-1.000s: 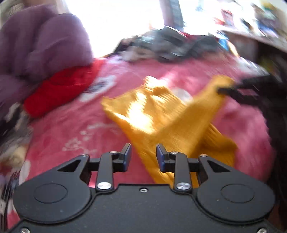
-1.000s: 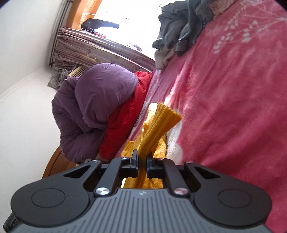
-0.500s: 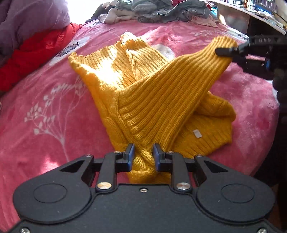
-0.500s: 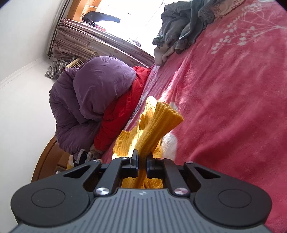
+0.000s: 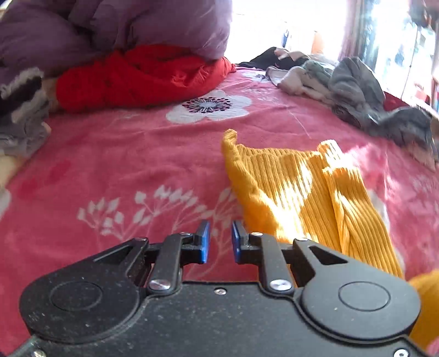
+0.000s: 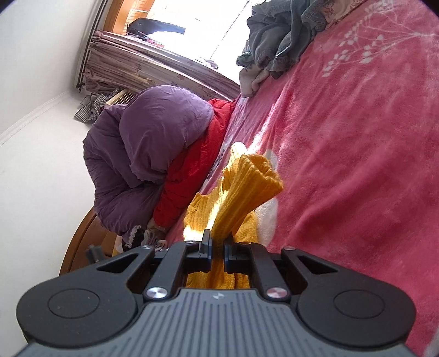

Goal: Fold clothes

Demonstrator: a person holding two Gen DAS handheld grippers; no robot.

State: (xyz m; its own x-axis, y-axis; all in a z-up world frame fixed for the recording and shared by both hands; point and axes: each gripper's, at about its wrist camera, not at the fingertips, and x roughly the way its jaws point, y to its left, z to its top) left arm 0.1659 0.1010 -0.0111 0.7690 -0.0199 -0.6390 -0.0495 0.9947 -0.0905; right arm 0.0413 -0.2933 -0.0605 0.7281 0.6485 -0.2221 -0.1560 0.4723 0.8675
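Observation:
A yellow ribbed knit sweater (image 5: 301, 189) lies on the pink flowered blanket (image 5: 115, 164), to the right of my left gripper (image 5: 220, 241). The left gripper is open and empty, with a small gap between its blue pads, just left of the sweater's near edge. In the right wrist view my right gripper (image 6: 217, 247) is shut on a sleeve of the sweater (image 6: 247, 189), and the cuff fans out past the fingers above the bed.
A purple duvet (image 5: 109, 24) and a red quilted garment (image 5: 142, 74) lie at the back left. A heap of grey clothes (image 5: 354, 90) lies at the back right. Folded dark and grey items (image 5: 22, 109) sit at the left edge. A wooden bed frame (image 6: 82, 241) shows in the right wrist view.
My left gripper has swung left, off the sweater, so the sweater now lies to its right. The right gripper still holds the sleeve and has barely moved.

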